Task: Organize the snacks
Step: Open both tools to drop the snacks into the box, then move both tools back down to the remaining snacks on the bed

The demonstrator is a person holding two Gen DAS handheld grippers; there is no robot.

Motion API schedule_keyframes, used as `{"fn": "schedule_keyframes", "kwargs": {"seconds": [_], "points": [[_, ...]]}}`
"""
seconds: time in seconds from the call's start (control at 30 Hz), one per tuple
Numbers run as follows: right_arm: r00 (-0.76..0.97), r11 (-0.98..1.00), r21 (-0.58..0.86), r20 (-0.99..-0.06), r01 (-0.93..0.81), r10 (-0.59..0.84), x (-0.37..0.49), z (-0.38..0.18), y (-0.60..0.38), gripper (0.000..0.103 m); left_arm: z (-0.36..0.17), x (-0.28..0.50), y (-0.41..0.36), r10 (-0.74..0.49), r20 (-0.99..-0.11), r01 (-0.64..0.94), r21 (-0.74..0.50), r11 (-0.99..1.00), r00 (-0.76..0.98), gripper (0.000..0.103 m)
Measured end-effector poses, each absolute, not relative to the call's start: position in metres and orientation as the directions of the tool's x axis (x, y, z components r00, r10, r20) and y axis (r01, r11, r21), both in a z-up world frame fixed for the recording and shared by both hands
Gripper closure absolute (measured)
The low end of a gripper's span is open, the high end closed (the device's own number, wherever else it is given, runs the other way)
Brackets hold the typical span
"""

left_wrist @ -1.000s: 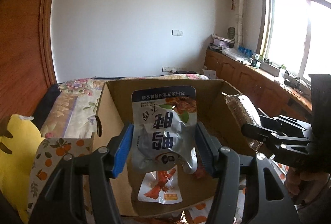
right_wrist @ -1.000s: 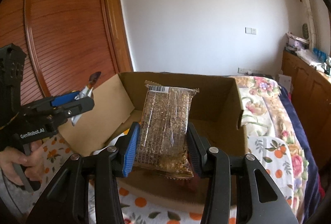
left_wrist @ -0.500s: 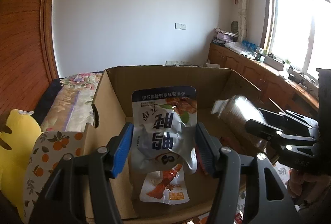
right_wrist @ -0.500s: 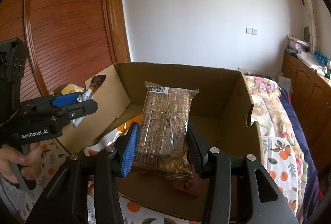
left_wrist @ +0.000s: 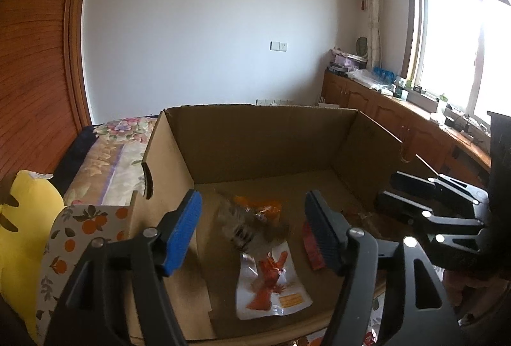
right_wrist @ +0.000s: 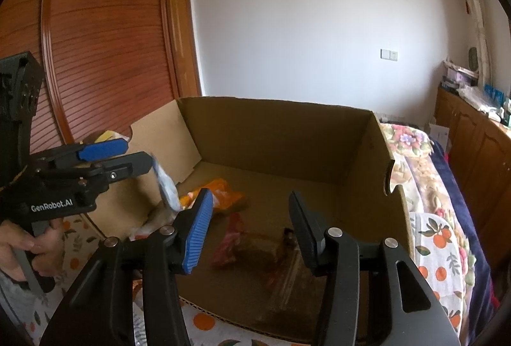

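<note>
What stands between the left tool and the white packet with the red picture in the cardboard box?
Only a blurred pouch, overlapping the white packet's top edge. The left tool, its jaws opening and gripping nothing, hangs above the open cardboard box; the rest of the packet is uncovered.

We have let go of both packets. Our left gripper [left_wrist: 252,231] no longer pinches the silver pouch [left_wrist: 247,226], which now shows as a blur low in the centre, inside the cardboard box [left_wrist: 255,138]. Our right gripper [right_wrist: 250,226], jaws opening, has dropped the clear grain bar [right_wrist: 287,269], smeared across the box floor at lower centre.
</note>
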State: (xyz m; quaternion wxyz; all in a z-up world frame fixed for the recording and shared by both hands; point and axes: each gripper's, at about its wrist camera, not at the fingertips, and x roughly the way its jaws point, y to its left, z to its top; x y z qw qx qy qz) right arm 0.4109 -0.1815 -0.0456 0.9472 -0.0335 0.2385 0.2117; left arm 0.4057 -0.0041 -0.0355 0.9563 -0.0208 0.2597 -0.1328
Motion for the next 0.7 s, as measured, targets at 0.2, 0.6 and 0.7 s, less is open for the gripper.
{"fn": "schedule_keyframes", "kwargs": {"seconds": [0.2,0.6,0.7], "points": [[0.805,0.907,0.039,-0.445,-0.419,0.391,0.407,-0.042,-0.184,0.053,-0.028,0.400,-0.001,-0.253,-0.463,0.232,-0.102,0.967,0.850,0.035],[0.788,0.889,0.051,-0.443,-0.454,0.428,0.360,-0.003,-0.184,0.053,-0.015,0.350,0.008,-0.245,-0.459,0.244,-0.062,0.968,0.854,0.035],[0.780,0.891,0.048,-0.463,-0.451,0.420,0.344,0.000,-0.184,0.052,-0.018,0.332,0.012,-0.244,-0.472,0.247,-0.057,0.967,0.847,0.035]]}}
